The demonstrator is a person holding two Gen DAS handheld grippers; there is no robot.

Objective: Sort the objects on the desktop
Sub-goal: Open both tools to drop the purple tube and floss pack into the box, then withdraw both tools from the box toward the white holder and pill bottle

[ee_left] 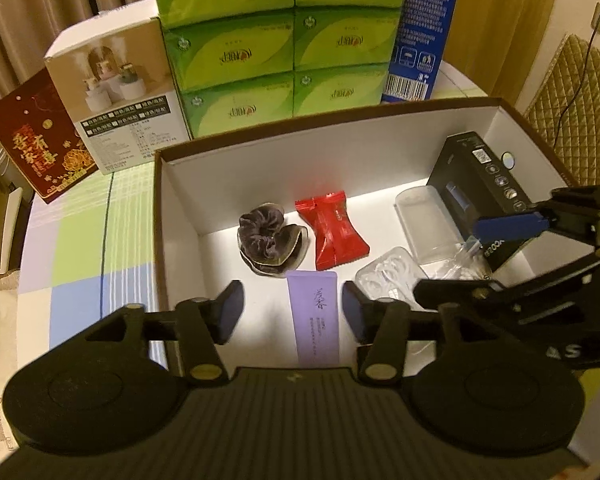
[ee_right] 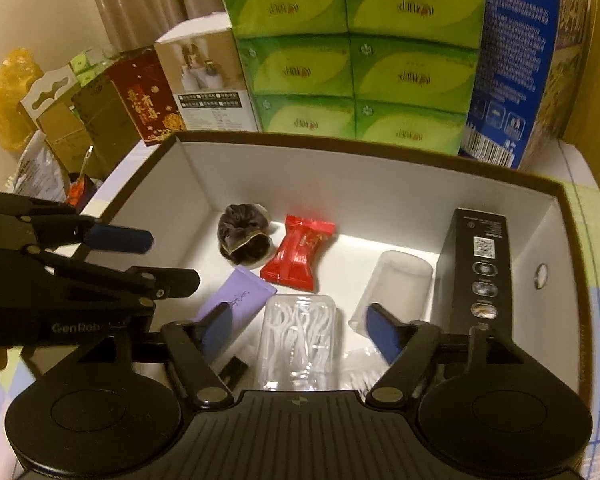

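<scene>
Release step: left gripper (ee_left: 292, 312) open above flat lilac paper sachet (ee_left: 314, 316); right gripper (ee_right: 296, 328) open above clear plastic floss-pick case (ee_right: 298, 336). Next: withdraw from white-lined cardboard box (ee_left: 260, 148).

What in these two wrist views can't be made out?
- Near end of the purple sachet: left view, hidden behind the gripper body.
- Near end of the clear floss-pick case: right view, likewise.
- Black box print: too small in both.
- Small pale heap beside the case: blurred, unidentifiable.

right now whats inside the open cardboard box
Inside the box: brown scrunchie, red candy packet, purple sachet, clear floss-pick case, frosted container, tall black carton. Grippers cover the near floor.
</scene>
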